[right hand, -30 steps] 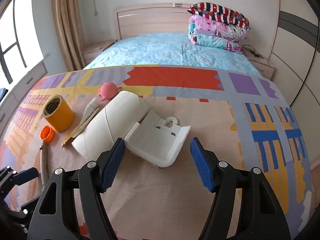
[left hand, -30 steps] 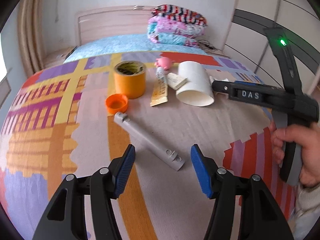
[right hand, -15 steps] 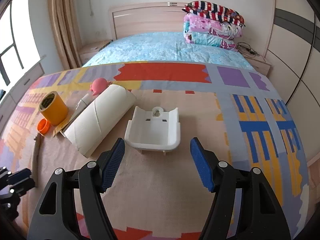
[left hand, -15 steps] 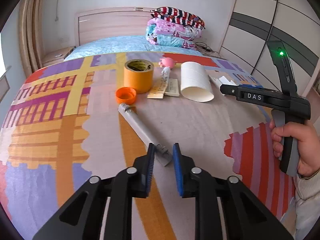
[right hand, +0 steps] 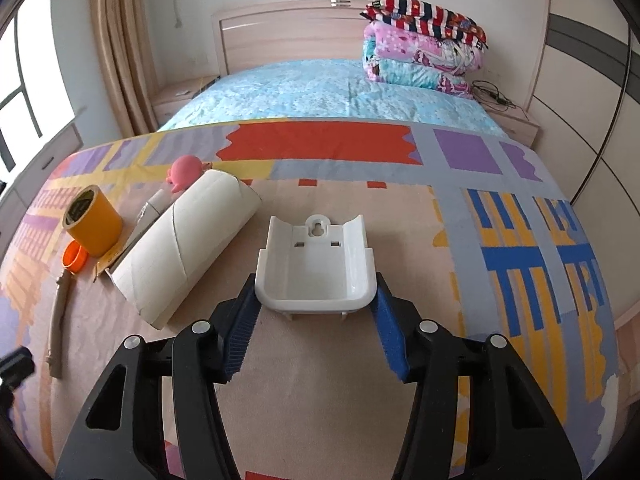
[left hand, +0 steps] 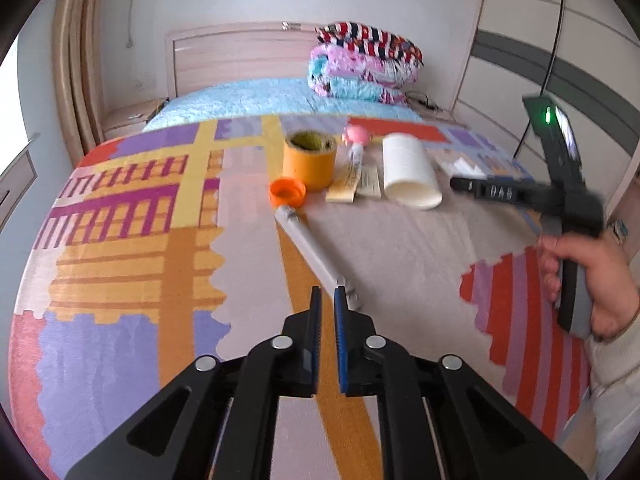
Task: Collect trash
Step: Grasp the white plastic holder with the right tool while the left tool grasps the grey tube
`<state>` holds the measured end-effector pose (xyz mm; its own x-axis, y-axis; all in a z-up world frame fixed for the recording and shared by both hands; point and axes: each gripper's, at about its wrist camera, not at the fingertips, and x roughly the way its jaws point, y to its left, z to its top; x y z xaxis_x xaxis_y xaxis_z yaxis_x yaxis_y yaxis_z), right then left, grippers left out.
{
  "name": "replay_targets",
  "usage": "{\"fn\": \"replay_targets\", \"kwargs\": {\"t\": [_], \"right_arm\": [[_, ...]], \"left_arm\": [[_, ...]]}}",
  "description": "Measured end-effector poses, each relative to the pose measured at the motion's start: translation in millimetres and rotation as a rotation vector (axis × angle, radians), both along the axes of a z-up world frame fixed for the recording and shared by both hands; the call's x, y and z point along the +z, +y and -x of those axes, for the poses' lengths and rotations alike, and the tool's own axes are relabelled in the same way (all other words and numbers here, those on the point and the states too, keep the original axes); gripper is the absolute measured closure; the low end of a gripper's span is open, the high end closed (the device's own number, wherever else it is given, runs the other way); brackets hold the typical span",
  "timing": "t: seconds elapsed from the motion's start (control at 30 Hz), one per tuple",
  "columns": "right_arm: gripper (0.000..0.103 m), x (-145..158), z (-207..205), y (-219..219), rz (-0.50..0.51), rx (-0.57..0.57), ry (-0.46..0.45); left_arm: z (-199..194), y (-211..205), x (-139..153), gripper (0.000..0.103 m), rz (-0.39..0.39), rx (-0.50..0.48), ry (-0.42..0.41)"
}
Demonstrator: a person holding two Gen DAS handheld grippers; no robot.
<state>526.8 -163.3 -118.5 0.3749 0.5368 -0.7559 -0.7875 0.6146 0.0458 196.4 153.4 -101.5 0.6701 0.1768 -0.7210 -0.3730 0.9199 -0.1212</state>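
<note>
White plastic bracket (right hand: 316, 268) upright on rug, grey tube (left hand: 312, 250) lying flat

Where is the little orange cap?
In the left wrist view, the orange cap lies on the mat just in front of the yellow tape roll, beside the grey tube's far end.

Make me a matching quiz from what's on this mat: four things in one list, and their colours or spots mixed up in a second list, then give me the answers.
1. tape roll
2. bottle cap
3. cardboard tube
4. plastic bracket

A. white, between the right gripper's closing fingers
B. small, orange, lying open side up
C. off-white, lying on its side
D. yellow-orange, standing on end

Pairs: 1-D, 2-B, 3-C, 4-A
</note>
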Motion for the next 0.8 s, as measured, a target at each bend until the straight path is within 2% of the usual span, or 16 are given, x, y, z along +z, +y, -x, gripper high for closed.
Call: {"fn": "replay_targets", "kwargs": {"t": [0.07,0.1,0.13,0.17,0.2,0.3,0.43,0.5,0.57,0.67,0.7,0.73,0.8], "right_arm": [[0.048,0,0,-1,-0.004,0.002,0.005],[0.048,0,0,-1,-0.006,0.002,0.007],[0.048,0,0,-2,-0.008,0.0,0.008],[0.048,0,0,-3,-0.008,-0.003,0.007],[0.048,0,0,-3,-0.009,-0.004,0.007],[0.048,-1,0,-4,-0.011,-0.003,0.012],[0.048,-1,1,-1,0.003,-0.002,0.0],[0.048,-1,2,2,0.023,-0.009,-0.026],[0.048,-1,0,4,0.031,-0.014,-0.033],[0.049,-2,-5,3,0.022,-0.022,-0.019],[0.049,-2,-6,3,0.019,-0.026,-0.016],[0.049,-1,-7,2,0.014,-0.028,-0.013],[0.049,-1,-8,0,0.001,-0.03,-0.008]], "left_arm": [[-5,1,3,0.095,0.001,0.016,0.004],[-7,2,4,0.088,0.012,0.02,0.003],[-8,3,4,0.069,0.021,0.023,0.0],[-8,3,5,0.054,0.031,0.031,-0.012],[-9,2,6,0.033,0.022,0.041,-0.02],[-14,-1,5,0.033,0.013,0.032,-0.02],[-26,-3,-2,0.033,-0.017,0.032,0.021],[-34,-1,-6,0.033,-0.028,0.062,0.059],[-38,0,-6,0.033,-0.021,0.062,0.059],[-45,-3,-9,0.034,-0.051,0.058,0.083],[-47,-2,-11,0.04,-0.051,0.055,0.096],[-47,-2,-13,0.053,-0.045,0.056,0.104],[-48,2,-19,0.065,-0.01,0.062,0.118]]}}
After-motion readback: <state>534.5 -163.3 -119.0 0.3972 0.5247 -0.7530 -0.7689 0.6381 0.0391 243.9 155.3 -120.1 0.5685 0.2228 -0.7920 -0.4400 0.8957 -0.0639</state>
